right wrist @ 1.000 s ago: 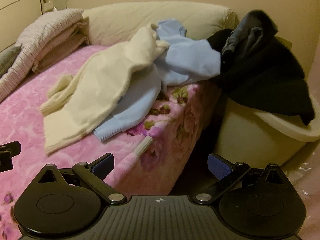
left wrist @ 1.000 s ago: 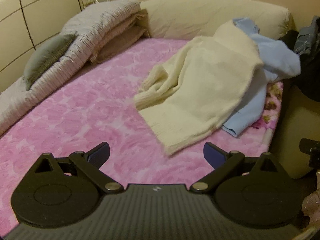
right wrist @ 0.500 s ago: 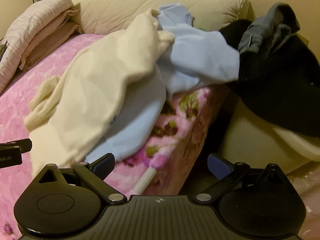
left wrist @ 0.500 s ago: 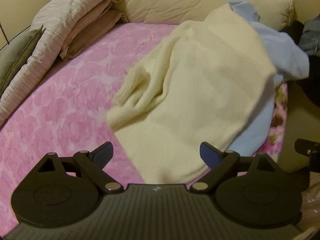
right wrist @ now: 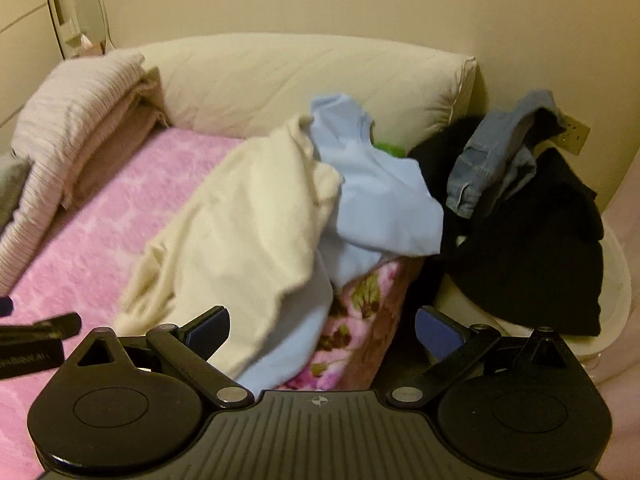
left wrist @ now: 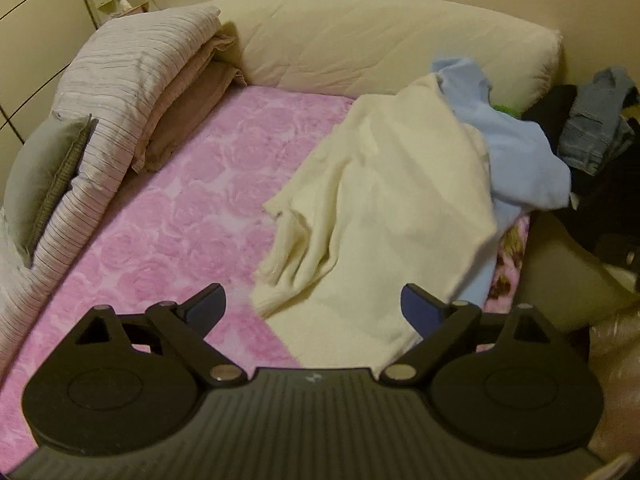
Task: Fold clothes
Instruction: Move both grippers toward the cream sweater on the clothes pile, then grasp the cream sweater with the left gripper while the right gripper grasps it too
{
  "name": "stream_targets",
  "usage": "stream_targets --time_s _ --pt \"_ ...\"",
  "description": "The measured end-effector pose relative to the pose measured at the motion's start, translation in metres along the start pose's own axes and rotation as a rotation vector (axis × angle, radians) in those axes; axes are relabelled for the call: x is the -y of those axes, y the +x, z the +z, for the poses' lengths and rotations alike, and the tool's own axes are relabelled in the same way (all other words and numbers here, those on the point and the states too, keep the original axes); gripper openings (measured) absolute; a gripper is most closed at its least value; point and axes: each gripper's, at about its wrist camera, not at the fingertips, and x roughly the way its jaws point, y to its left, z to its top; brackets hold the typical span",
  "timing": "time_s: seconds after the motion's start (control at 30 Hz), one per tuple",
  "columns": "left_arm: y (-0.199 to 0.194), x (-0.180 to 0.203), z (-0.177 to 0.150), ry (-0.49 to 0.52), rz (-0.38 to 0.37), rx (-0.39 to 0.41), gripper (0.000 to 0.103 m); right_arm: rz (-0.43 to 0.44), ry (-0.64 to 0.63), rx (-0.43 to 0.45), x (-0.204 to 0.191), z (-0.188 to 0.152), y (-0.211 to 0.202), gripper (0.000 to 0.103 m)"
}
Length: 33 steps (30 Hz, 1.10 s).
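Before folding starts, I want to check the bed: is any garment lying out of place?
Yes. The light blue garment hangs over the bed edge, part-covered by the crumpled cream sweater. Dark clothes and jeans spill over the basin rim.

Both wrist views angle down onto the bed (left wrist: 168,216), sharing the cream garment (left wrist: 392,216).

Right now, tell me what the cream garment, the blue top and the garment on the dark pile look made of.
Cream garment: soft matte knit, probably wool or fleece; fuzzy surface, ribbed edge.
Blue top: smooth matte jersey, likely cotton sweatshirt.
Garment on the dark pile: denim; faded blue, stitched seams.
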Motion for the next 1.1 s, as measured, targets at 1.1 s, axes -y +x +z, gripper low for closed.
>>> stream_targets --time_s 1.1 --pt "0.092 0.029 0.063 0.099 -0.054 -0.170 0.091 0.163 0.200 -0.188 0.104 0.029 0.075 0.094"
